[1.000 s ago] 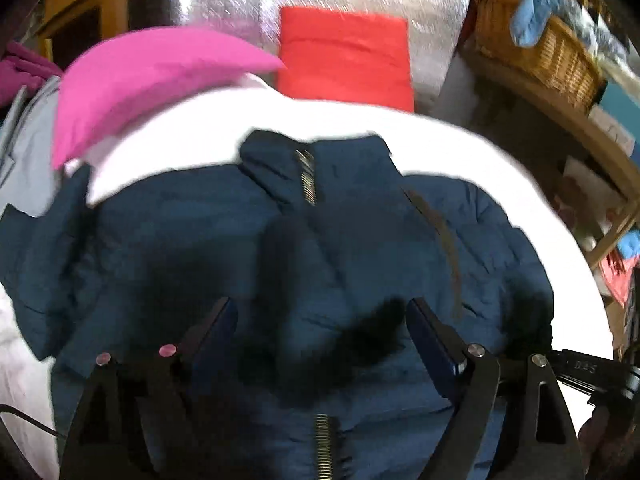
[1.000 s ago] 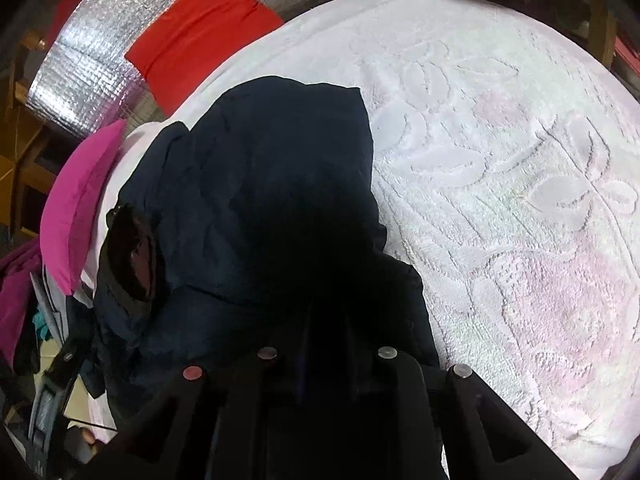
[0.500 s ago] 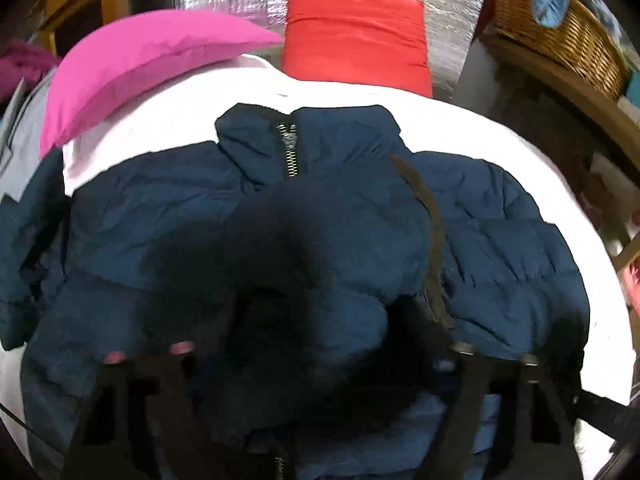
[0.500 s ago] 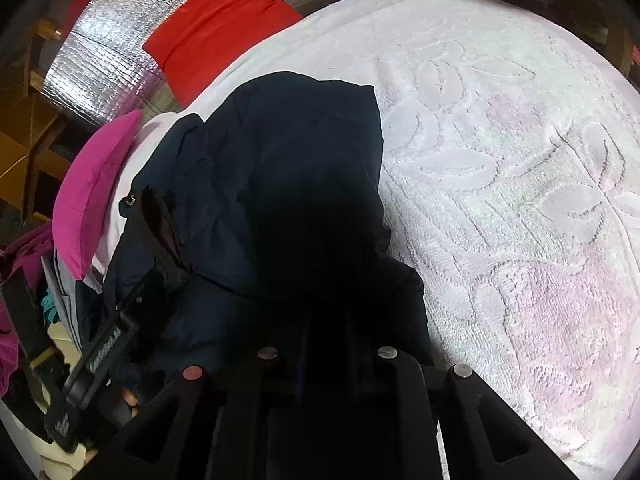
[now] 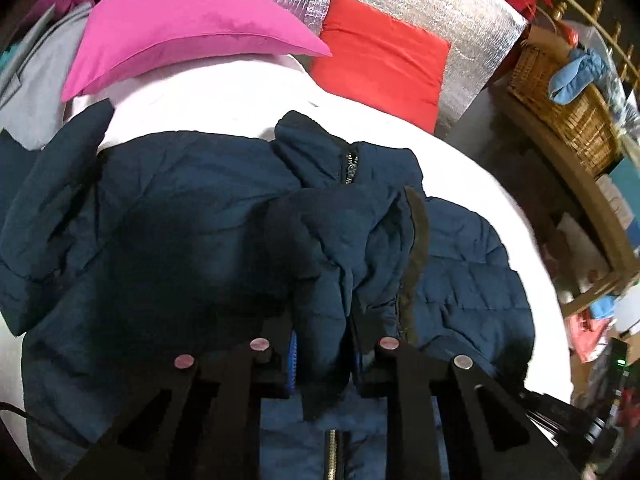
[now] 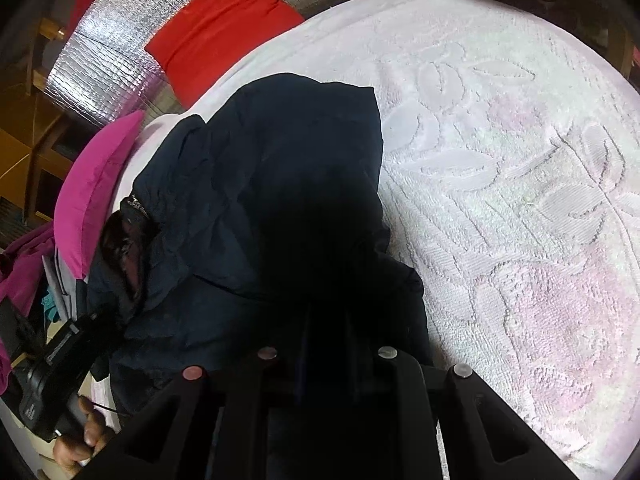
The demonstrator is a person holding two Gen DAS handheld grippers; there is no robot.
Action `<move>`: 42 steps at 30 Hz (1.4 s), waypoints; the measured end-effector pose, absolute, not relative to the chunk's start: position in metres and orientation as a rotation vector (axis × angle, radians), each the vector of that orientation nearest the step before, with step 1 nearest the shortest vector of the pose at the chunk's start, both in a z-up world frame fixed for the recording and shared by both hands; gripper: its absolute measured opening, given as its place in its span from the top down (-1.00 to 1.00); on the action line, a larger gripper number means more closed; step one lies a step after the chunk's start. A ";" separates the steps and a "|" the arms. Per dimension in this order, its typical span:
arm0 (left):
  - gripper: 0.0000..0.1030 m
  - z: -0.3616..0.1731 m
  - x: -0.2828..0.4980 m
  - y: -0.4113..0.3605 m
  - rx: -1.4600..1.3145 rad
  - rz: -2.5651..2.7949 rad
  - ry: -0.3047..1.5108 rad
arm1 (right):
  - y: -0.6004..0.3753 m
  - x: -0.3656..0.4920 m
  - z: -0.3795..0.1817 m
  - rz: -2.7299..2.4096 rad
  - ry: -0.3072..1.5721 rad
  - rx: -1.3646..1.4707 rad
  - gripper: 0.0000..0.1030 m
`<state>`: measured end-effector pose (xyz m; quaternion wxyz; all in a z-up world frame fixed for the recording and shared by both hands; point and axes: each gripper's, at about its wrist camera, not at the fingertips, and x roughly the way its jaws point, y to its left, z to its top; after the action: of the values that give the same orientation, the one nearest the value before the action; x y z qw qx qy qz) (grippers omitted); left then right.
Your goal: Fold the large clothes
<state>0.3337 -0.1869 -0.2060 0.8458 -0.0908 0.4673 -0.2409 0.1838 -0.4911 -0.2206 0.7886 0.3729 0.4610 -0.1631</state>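
— Jacket (image 5: 192, 216): navy, quilted and puffy, spread front-up on the white embossed bedspread (image 6: 520, 200), collar towards the pink pillow (image 5: 188, 28) and the red cushion (image 5: 384, 56). Which step would you say is in hand?

— Taking hold for a fold, I think. The left gripper (image 5: 324, 360) is closing its jaws on a bunched ridge of the jacket's front, and the fabric already stands up between them, beside the dark strip of the front edge. The right gripper (image 6: 324, 356) is drawn narrow on dark cloth at the jacket's near right side; that part is in deep shadow, but the fabric runs straight into the jaws, so I take it as held.

— And the next move?

— With both grips firm, it probably calls for lifting together and carrying the pinched part across the body, keeping the padding from sliding out. Puffy filling springs back, so the fold will want pressing flat.

— How does the garment itself look?

— Not yet folded: one sleeve (image 5: 52, 200) sprawls out towards the edge of the bed on the left of the left wrist view. The stand-up collar (image 5: 348, 152) is closed, its metal zip (image 5: 349, 168) showing. More zip teeth appear low down between the left gripper's arms.
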 end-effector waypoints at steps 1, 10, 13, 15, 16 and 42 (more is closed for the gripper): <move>0.58 -0.205 0.334 -0.182 -0.207 -0.525 0.996 | -0.490 0.185 -0.221 -0.356 0.993 0.799 0.63; 0.50 -0.209 0.335 -0.128 -0.284 -0.566 1.094 | -0.480 0.196 -0.218 -0.389 1.014 0.726 0.63; 0.50 -0.203 0.333 -0.109 -0.233 -0.499 1.067 | -0.477 0.197 -0.218 -0.399 1.017 0.705 0.63; 0.50 -0.201 0.331 -0.093 -0.239 -0.494 1.060 | -0.476 0.199 -0.218 -0.407 1.021 0.692 0.63; 0.50 -0.200 0.330 -0.086 -0.236 -0.491 1.058 | -0.475 0.199 -0.218 -0.412 1.022 0.685 0.63; -0.15 -0.190 0.316 -0.033 -0.214 -0.382 0.952 | -0.351 0.259 -0.189 -0.163 0.984 0.524 0.19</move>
<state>0.3159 -0.0334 -0.1898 0.8659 -0.1024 0.4543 -0.1825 0.2592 -0.3510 -0.1885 0.8456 0.2484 0.4662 -0.0774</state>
